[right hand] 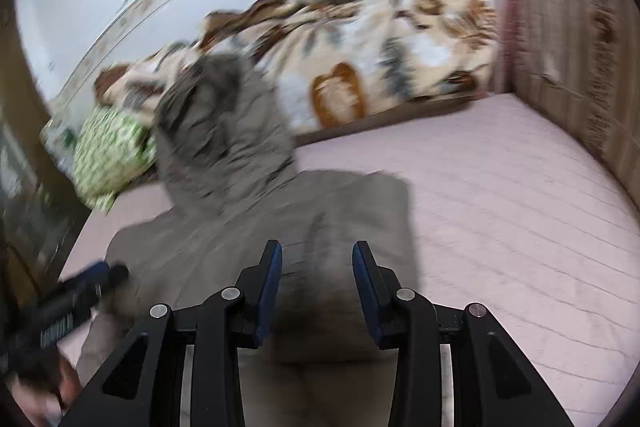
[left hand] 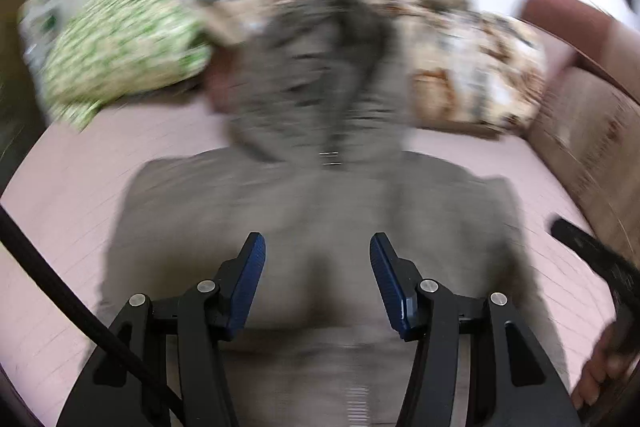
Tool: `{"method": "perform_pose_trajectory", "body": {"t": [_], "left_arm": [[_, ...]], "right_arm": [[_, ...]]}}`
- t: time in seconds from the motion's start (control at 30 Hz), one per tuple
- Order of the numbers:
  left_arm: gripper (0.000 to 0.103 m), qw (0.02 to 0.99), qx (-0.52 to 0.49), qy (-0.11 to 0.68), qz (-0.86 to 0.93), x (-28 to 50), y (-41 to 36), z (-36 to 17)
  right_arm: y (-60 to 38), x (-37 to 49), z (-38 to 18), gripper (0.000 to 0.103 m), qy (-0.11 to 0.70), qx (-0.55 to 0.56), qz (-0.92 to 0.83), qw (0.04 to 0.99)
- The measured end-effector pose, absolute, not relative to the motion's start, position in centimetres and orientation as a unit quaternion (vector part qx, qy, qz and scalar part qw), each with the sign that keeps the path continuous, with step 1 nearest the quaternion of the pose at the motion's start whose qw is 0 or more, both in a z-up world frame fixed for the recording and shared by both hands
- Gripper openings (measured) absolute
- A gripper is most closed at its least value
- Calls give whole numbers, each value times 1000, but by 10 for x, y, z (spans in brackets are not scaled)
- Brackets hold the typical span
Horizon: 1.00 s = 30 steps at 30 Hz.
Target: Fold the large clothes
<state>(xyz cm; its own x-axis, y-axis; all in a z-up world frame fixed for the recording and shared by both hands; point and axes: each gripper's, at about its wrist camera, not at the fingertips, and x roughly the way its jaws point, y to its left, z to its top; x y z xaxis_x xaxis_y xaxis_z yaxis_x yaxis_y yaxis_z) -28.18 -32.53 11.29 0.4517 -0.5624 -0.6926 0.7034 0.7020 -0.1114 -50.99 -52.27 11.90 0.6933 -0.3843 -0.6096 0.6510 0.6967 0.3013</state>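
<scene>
A pink quilted mattress (right hand: 500, 211) is filling the lower part of both views, and you are working over it with a claw in each hand. A bulky floral blanket (right hand: 380, 55) is lying heaped along the far side against the pale wall, with a brown cardboard box (right hand: 580, 67) standing at the right edge of the bed. The gray hooded coat (left hand: 320, 211) is lying flat across the mattress in front of you, its body spread wide and its fur-trimmed hood (right hand: 220, 115) pointing toward the blanket. A green-and-white patterned pillow (left hand: 120, 55) is sitting just beside the hood, to its left. You are holding the left gripper (left hand: 318, 247) above the middle of the coat's body, its blue-padded jaws standing wide apart and gripping nothing. You are holding the right gripper (right hand: 317, 253) above the coat's right edge, jaws likewise spread well apart with nothing between them. Both views are blurring, so you cannot tell whether either claw is touching the fabric. A black cable (left hand: 60, 279) is crossing the left view's lower corner.
</scene>
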Motion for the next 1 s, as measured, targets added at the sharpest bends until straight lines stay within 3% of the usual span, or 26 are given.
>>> {"method": "perform_pose_trajectory", "body": {"t": [0.2, 0.53, 0.77, 1.0], "left_arm": [[53, 858, 88, 409, -297, -219, -280, 77], [55, 861, 131, 408, -274, -214, -288, 36], [55, 873, 167, 379, -256, -224, -297, 40], [55, 897, 187, 314, -247, -250, -300, 68]], "right_arm": [[-508, -473, 104, 40, 301, 229, -270, 885], [-523, -443, 55, 40, 380, 238, -279, 849], [-526, -434, 38, 41, 413, 243, -281, 831], [-510, -441, 65, 41, 387, 212, -299, 846]]}}
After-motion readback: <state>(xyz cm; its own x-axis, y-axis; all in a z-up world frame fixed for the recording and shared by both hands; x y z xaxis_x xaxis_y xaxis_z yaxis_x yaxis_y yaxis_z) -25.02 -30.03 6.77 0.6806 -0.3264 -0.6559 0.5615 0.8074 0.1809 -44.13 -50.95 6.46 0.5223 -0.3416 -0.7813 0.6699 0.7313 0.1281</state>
